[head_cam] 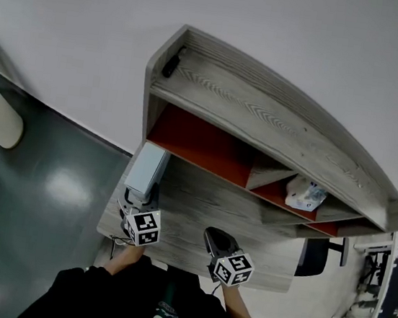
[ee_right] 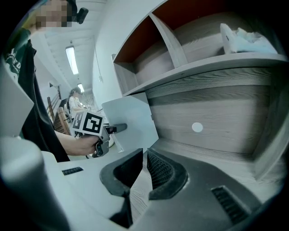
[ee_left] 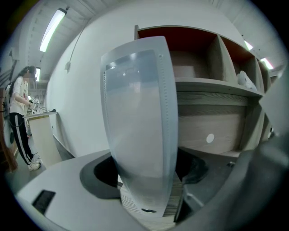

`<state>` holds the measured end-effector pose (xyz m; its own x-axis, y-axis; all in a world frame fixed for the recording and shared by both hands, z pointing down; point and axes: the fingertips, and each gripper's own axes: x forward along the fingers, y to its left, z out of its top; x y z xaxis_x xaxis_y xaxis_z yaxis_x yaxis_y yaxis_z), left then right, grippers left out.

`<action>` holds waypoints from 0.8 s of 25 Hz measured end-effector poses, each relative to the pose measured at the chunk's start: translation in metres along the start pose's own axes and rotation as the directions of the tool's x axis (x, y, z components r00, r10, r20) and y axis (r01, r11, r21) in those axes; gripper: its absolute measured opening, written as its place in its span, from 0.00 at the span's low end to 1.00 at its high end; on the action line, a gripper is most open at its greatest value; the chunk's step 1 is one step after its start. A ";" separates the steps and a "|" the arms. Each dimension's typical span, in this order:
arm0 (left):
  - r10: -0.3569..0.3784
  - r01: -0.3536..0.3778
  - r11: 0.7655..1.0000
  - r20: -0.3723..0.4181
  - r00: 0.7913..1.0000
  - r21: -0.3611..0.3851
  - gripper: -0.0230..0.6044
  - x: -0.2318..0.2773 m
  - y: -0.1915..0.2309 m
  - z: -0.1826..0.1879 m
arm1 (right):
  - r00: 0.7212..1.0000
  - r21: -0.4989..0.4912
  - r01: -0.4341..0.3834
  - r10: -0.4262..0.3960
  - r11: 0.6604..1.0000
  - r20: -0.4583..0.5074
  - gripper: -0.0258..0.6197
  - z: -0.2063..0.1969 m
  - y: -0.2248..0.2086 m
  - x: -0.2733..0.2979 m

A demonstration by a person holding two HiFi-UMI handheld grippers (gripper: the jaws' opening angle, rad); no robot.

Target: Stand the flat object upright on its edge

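Note:
The flat object (head_cam: 147,169) is a pale grey-blue panel that stands upright on its edge at the left end of the wooden desk (head_cam: 200,202), just in front of the shelf unit. My left gripper (head_cam: 137,201) straddles its near end, jaws open, the pads close beside its two faces without pressing. In the left gripper view the panel (ee_left: 137,122) rises between the jaws of that gripper (ee_left: 146,178) and fills the middle. My right gripper (head_cam: 216,240) hovers over the desk's front middle, shut and empty. The right gripper view shows its own jaws (ee_right: 143,159) together, and the panel (ee_right: 131,118) with the left gripper (ee_right: 115,129) on it.
A wooden shelf unit (head_cam: 276,128) with red-backed compartments stands on the desk's rear; a white pack (head_cam: 305,194) lies in one compartment. A small black item (head_cam: 171,64) rests on top. A chair (head_cam: 313,255) stands at right. A person (ee_left: 20,122) stands far left by a counter.

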<state>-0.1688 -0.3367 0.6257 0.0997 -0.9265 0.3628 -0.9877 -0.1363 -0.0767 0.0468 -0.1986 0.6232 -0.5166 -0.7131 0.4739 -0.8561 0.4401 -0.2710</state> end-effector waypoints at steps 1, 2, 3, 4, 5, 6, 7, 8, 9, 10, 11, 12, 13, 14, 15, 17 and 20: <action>-0.019 0.019 1.000 0.000 1.000 0.002 0.58 0.000 -0.001 0.000 | 1.000 -0.002 0.002 -0.002 1.000 0.004 0.12 0.001 0.001 0.002; -0.036 0.036 0.999 -0.001 0.999 0.005 0.58 0.000 -0.001 0.000 | 1.000 -0.004 0.005 -0.005 1.000 0.008 0.12 0.002 0.002 0.003; -0.051 0.051 0.999 -0.002 0.999 0.010 0.58 -0.001 -0.002 -0.001 | 1.000 -0.004 0.010 -0.010 1.000 0.013 0.12 0.004 0.003 0.005; -0.065 0.065 0.998 -0.002 0.998 0.014 0.58 -0.002 -0.002 -0.001 | 1.000 -0.003 0.017 -0.017 1.000 0.020 0.12 0.005 0.003 0.006; -0.080 0.080 0.997 -0.004 0.997 0.018 0.59 -0.003 -0.003 -0.001 | 0.999 0.003 0.025 -0.025 1.000 0.028 0.12 0.007 0.003 0.008; -0.096 0.096 0.995 -0.006 0.995 0.022 0.59 -0.005 -0.003 -0.002 | 0.999 0.015 0.033 -0.034 0.999 0.037 0.12 0.008 0.003 0.009; -0.113 0.113 0.993 -0.008 0.994 0.026 0.60 -0.006 -0.003 -0.001 | 0.998 0.031 0.041 -0.042 0.999 0.046 0.12 0.010 0.003 0.010; -0.130 0.130 0.991 -0.010 0.991 0.030 0.61 -0.008 -0.003 0.000 | 0.997 0.044 0.048 -0.051 0.998 0.056 0.11 0.012 0.004 0.010; -0.146 0.146 0.989 -0.010 0.989 0.033 0.61 -0.010 -0.003 0.000 | 0.996 0.046 0.057 -0.060 0.997 0.062 0.10 0.014 0.005 0.010; -0.160 0.160 0.986 -0.011 0.987 0.036 0.61 -0.013 -0.003 0.001 | 0.995 0.037 0.068 -0.071 0.997 0.065 0.10 0.016 0.006 0.010; -0.173 0.173 0.984 -0.012 0.985 0.039 0.61 -0.017 -0.003 0.002 | 0.994 0.024 0.080 -0.081 0.997 0.067 0.10 0.017 0.008 0.010; -0.185 0.186 0.982 -0.012 0.983 0.042 0.61 -0.021 -0.002 0.002 | 0.993 0.017 0.090 -0.091 0.996 0.071 0.10 0.019 0.010 0.010; -0.196 0.197 0.979 -0.010 0.980 0.046 0.61 -0.025 -0.001 0.003 | 0.992 0.016 0.100 -0.101 0.995 0.078 0.10 0.020 0.012 0.009; -0.206 0.206 0.977 -0.007 0.979 0.049 0.61 -0.029 0.000 0.005 | 0.990 0.021 0.111 -0.113 0.994 0.088 0.10 0.022 0.013 0.009; -0.214 0.214 0.976 -0.004 0.977 0.048 0.61 -0.034 0.002 0.006 | 0.987 0.030 0.122 -0.124 0.992 0.099 0.10 0.024 0.014 0.008; -0.225 0.224 0.974 0.007 0.974 0.043 0.61 -0.043 0.005 0.008 | 0.983 0.047 0.141 -0.145 0.989 0.116 0.10 0.026 0.015 0.005; -0.245 0.244 0.969 0.025 0.969 0.048 0.54 -0.058 0.008 0.011 | 0.976 0.041 0.165 -0.169 0.985 0.139 0.10 0.031 0.020 0.001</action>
<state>-0.1814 -0.2880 0.5940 0.3416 -0.8733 0.3475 -0.9268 -0.3745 -0.0300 0.0292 -0.2073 0.5927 -0.3613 -0.8460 0.3921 -0.9296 0.2936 -0.2230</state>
